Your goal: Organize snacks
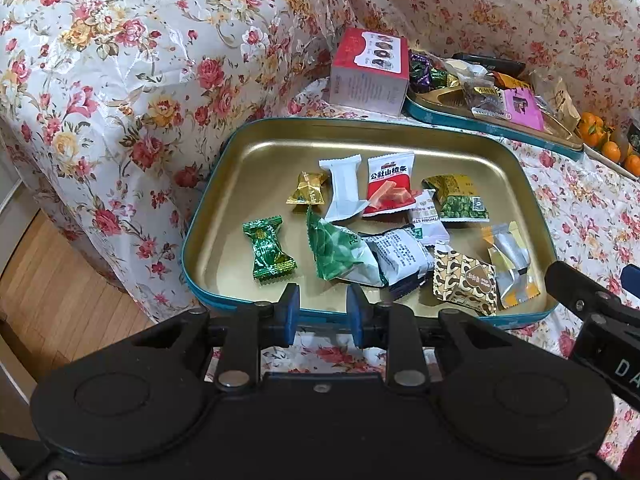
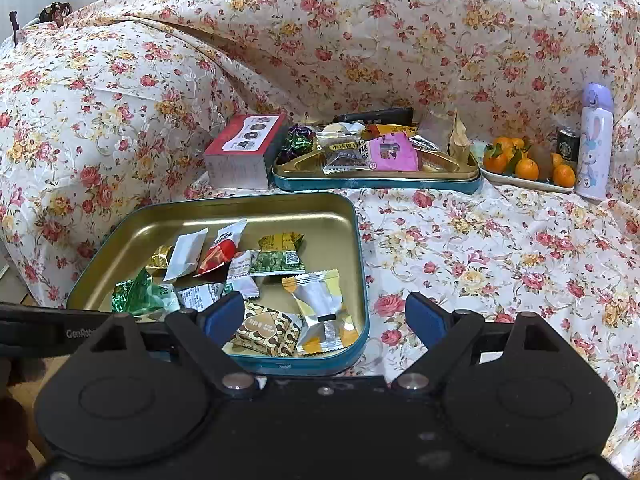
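Two tins share the flower-clothed counter (image 2: 500,248), and the near teal tin (image 1: 208,216) serves as landmark. Roughly a dozen wrapped snacks lie loose on its gold floor: a green foil candy (image 1: 269,249) apart toward its left wall, a red hawthorn-strip packet (image 1: 389,184) near the middle, a brown patterned packet (image 2: 266,328) and a silver-and-yellow packet (image 2: 322,312) in its near right corner. Beyond it stand a red box (image 2: 240,152) and a second teal tin (image 2: 376,182) already holding sorted sweets.

Left tongs (image 1: 322,308) hover at the near rim, partly spread and empty. Right tongs (image 2: 324,316) stand wide, also empty, straddling the near right corner.

Sorting looks to be between picks. Next comes choosing one packet, probably the brown patterned one nearest the right tongs, dropping over it and closing across its flat crinkly wrapper without dragging neighbours.
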Demonstrator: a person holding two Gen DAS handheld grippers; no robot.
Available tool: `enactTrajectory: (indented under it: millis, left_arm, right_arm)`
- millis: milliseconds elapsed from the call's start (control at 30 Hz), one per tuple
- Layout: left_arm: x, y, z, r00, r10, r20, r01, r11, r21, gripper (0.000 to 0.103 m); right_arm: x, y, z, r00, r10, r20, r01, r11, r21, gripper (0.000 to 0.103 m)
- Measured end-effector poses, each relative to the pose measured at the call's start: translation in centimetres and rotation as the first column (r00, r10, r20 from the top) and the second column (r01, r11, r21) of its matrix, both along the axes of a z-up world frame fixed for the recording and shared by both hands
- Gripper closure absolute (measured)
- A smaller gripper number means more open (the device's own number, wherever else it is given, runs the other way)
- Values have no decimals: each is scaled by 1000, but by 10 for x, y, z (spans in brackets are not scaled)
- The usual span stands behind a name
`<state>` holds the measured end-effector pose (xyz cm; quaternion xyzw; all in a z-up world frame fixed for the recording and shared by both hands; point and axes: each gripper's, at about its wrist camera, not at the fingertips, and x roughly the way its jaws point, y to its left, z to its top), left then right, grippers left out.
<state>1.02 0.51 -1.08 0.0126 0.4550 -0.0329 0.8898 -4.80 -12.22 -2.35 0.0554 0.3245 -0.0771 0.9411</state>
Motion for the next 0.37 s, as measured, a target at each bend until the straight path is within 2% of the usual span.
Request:
enactTrajectory:
  millis: [367]
  left_arm:
    - [1, 3, 0, 1000, 21, 13, -21, 1000, 7, 67]
  right_arm:
    - [1, -2, -1, 1000, 3, -3, -3, 1000, 8, 11]
